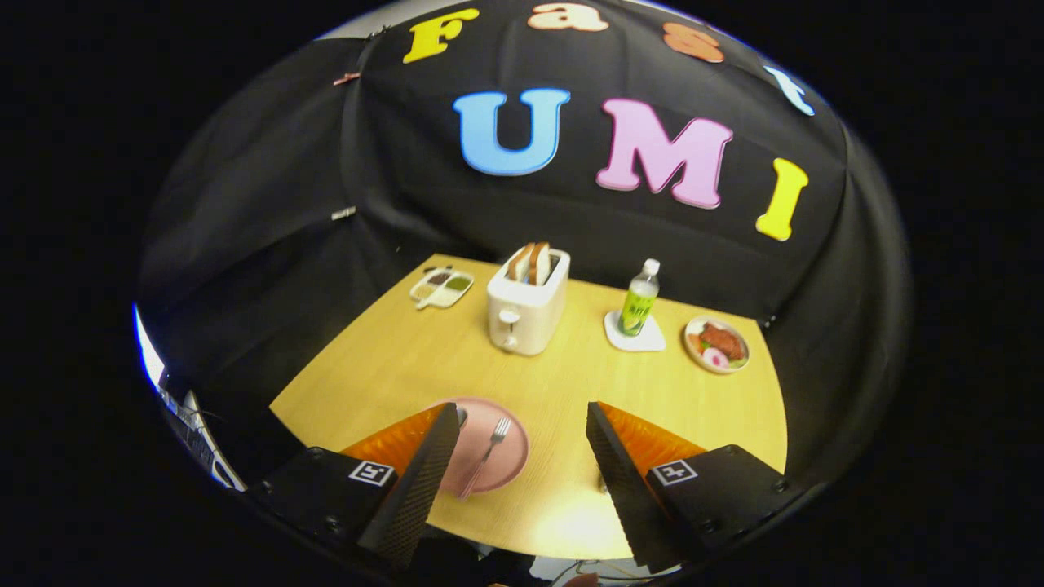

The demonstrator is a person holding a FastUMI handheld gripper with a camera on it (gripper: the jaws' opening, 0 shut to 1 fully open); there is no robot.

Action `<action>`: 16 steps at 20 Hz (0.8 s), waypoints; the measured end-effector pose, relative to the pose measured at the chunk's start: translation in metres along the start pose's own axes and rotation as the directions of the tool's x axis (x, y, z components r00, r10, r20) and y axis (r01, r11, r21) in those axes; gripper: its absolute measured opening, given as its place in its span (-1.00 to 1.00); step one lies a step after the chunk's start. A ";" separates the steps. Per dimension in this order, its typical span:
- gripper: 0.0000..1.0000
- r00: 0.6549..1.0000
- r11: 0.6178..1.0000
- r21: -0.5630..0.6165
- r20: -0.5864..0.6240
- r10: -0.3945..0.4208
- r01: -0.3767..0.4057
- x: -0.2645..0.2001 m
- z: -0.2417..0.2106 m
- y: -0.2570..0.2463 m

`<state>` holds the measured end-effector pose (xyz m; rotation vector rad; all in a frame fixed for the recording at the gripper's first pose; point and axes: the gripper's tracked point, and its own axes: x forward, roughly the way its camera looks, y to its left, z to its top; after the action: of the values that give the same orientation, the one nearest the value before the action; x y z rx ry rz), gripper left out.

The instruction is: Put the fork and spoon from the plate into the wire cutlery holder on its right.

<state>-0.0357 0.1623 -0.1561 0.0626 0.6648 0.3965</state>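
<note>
My gripper (522,456) hangs wide open over the desk's (391,359) near edge, gripping nothing. The pink plate (506,469) sits between my fingers, hard by the left one, with the fork (487,456) on it and the spoon (462,417) just peeking past that finger. Beyond stand a toaster (526,314) holding bread, a bottle (639,300) on a coaster (634,336), a food plate (716,344) near the far right corner and a divided tray (441,287) at the far left corner.

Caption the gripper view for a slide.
Open hand-held gripper above pink plate holding fork; toaster beyond.

No legible text on any object. The bottle (640,303) carries a label, too small to read. Each finger block bears a square marker, no characters.
</note>
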 end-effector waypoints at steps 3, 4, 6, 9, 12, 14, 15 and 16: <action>0.89 0.987 0.999 0.032 -0.157 0.035 -0.031 0.029 -0.047 0.021; 0.88 0.978 0.999 0.036 -0.202 0.043 -0.037 0.039 -0.060 0.026; 0.82 0.959 0.999 0.030 -0.280 0.049 -0.042 0.057 -0.080 0.032; 0.64 0.922 0.999 0.024 -0.383 0.052 -0.046 0.081 -0.114 0.039; 0.57 0.886 0.999 0.023 -0.462 0.038 -0.031 0.104 -0.141 0.042; 0.45 0.866 1.000 0.008 -0.499 0.018 -0.017 0.118 -0.155 0.043; 0.34 0.855 1.000 -0.002 -0.518 0.009 -0.012 0.124 -0.161 0.044; 0.28 0.845 1.000 -0.003 -0.534 0.006 -0.009 0.131 -0.167 0.045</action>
<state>-0.0590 0.2421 -0.3564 -0.0555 1.2191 0.4269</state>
